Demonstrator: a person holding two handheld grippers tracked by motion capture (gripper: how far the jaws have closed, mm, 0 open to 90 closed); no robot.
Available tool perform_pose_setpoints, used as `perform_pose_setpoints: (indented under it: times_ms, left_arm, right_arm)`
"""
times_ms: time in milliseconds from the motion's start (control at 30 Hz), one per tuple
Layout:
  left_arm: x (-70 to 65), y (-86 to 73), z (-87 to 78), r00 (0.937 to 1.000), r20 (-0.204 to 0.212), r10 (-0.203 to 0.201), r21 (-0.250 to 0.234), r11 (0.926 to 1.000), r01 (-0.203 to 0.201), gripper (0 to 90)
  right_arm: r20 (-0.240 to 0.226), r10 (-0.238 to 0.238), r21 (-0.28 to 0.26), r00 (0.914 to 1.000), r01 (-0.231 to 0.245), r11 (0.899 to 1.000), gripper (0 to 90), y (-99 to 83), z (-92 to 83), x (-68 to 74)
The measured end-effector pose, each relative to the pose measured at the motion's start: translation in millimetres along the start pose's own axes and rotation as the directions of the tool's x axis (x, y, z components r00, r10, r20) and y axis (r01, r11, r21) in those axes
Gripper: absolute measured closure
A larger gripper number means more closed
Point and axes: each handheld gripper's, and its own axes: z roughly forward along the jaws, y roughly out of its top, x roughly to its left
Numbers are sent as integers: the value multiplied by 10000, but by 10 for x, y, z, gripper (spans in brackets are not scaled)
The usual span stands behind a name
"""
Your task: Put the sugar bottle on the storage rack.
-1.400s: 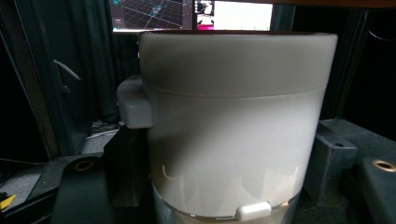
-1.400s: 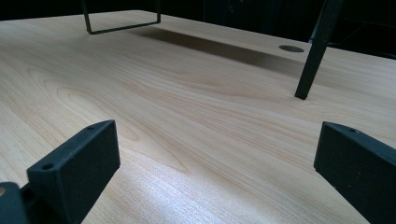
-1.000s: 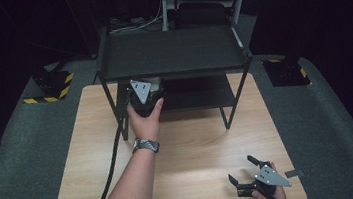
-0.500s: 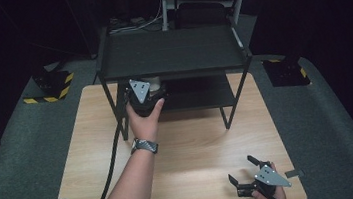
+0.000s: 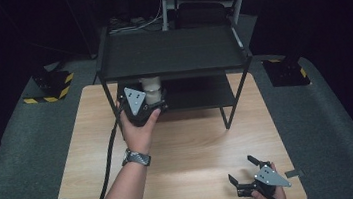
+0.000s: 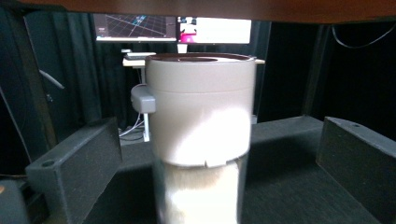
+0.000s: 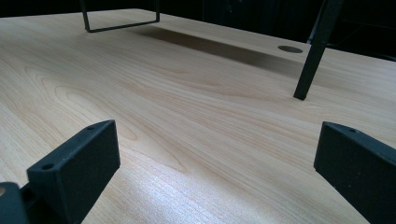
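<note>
A beige cylindrical container [image 6: 201, 135] is seen standing upright on the lower shelf [image 5: 199, 96] of a black two-tier rack [image 5: 172, 54], its long axis vertical, with a wide lid band on top and a paler, blurred lower body. It is placed at the shelf's left front corner, close under the upper shelf, so little room is left above it. In the left gripper view the container is framed between the two black jaws, which are spread wide, with a gap left on each side; no contact is seen. The left tongs [image 5: 152, 100] are held at the shelf's front edge by the left hand [image 5: 137, 129], a watch [image 5: 136, 157] being worn on that wrist. The rack is stood at the far edge of the wooden worktop [image 5: 190, 153], and its near half is left open. The right tongs [image 5: 240, 170] are held low near the worktop's near right corner, jaws spread, with bare wood between them and a rack leg [image 7: 317, 51] beyond.
</note>
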Motion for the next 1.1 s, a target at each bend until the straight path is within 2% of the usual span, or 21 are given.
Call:
perform_pose_setpoints:
  times_ms: [67, 233, 533, 633, 733, 900, 1100]
  left_arm:
    - [14, -18, -97, 9999, 44, -132, -112, 9998, 133, 6]
    - [58, -94, -328, 9995, 311, -17, -337, 9994, 27, 6]
    - [151, -350, -818, 9966, 780, 265, -927, 9955, -193, 6]
    - [188, -443, -970, 9958, 880, 240, -1008, 9948, -151, 6]
    - [238, -610, -1144, 9951, 965, 216, -1059, 9943, -113, 6]
    - [307, -872, -1341, 9941, 1060, 224, -900, 9959, -129, 6]
    - [359, -1187, -1553, 9943, 1059, 152, -532, 9985, -96, 6]
  right_arm:
    - [-3, -4, 9, 10000, 4, 10000, 1, 2, 0, 0]
    - [35, -22, 13, 10000, 22, 10000, 1, 2, 0, 8]
    - [46, -85, 20, 10000, 85, 10000, 1, 4, 2, 13]
    - [58, -93, 25, 9999, 93, 10000, 1, 5, 2, 16]
    - [56, -108, 35, 9999, 107, 9999, 1, 7, 3, 17]
    - [61, -118, 37, 9999, 118, 9999, 1, 7, 3, 20]
    - [64, -127, 24, 9999, 127, 9999, 1, 5, 2, 21]
